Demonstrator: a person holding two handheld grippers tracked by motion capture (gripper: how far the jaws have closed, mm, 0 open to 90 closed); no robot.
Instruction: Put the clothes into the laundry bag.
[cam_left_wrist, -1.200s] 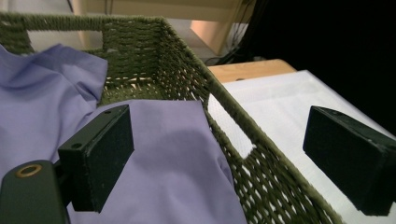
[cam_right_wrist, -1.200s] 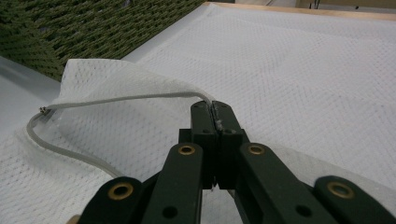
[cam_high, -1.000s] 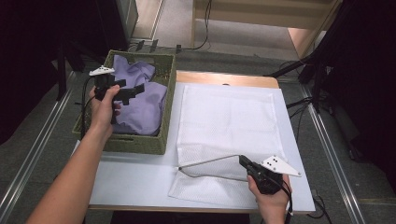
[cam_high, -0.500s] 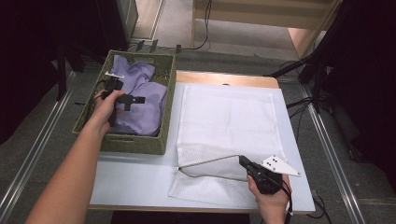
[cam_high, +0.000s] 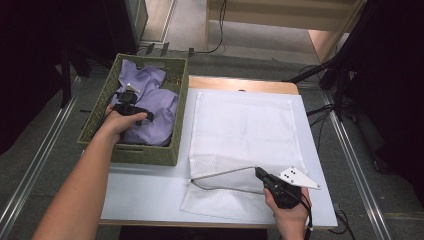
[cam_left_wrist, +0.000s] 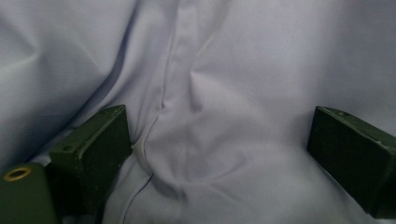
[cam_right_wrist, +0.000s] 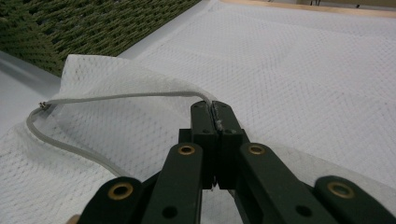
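Note:
A lavender garment (cam_high: 156, 102) lies crumpled in a green woven basket (cam_high: 145, 155) at the table's left. My left gripper (cam_high: 134, 109) is low in the basket, right over the cloth. In the left gripper view its jaws stand wide, have just been closing a little, and a fold of the lavender garment (cam_left_wrist: 233, 70) lies between the pads (cam_left_wrist: 100, 140). A white mesh bag (cam_high: 245, 125) lies flat on the table. My right gripper (cam_high: 259, 171) is shut on the bag's grey stiffened rim (cam_right_wrist: 116, 97), lifting the near edge open; the grip (cam_right_wrist: 215, 109) shows clearly in the right gripper view.
The white table (cam_high: 145, 190) has bare surface in front of the basket. The basket wall (cam_right_wrist: 70, 28) stands close to the left of the bag's lifted mouth. Dark stands and cables line the floor around the table.
My left hand has come down and a little nearer into the basket, onto the lavender cloth. The right hand and the bag's lifted rim have not moved.

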